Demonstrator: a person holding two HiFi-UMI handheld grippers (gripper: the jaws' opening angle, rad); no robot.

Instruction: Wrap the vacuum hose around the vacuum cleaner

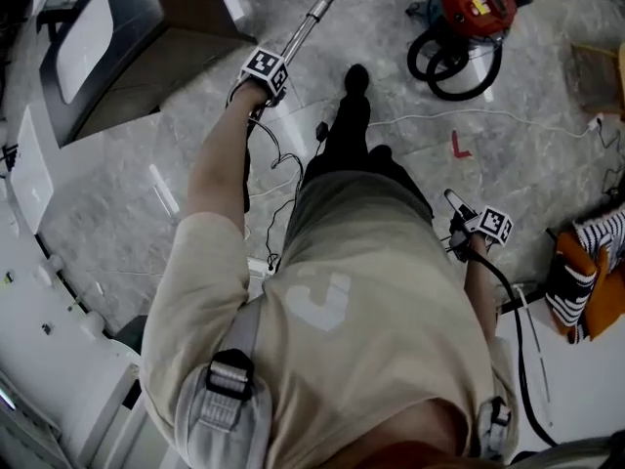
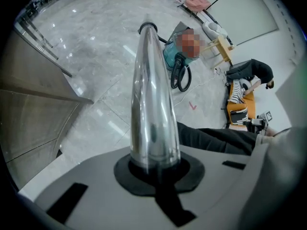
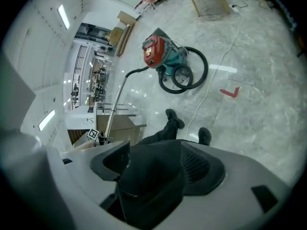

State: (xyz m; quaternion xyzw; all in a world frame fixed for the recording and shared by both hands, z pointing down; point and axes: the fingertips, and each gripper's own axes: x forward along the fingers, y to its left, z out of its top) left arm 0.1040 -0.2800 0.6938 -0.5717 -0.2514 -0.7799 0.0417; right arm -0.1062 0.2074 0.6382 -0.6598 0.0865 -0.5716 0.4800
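Left hand-held gripper (image 2: 154,164): clamped on chrome wand (image 2: 151,90). Right hand-held gripper (image 3: 156,169): wide, apparently around unidentified black part (image 3: 144,195). Vacuum cleaner (image 1: 476,6), hose (image 1: 457,69): upper right. Recommended: approach closer, lay snug untwisted loops.

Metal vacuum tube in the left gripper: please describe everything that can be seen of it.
The metal vacuum tube is a long, straight pipe, shiny like chrome. The left gripper is shut on its near end. It slants away above the floor, and its far end joins the black hose that curves to the red vacuum cleaner.
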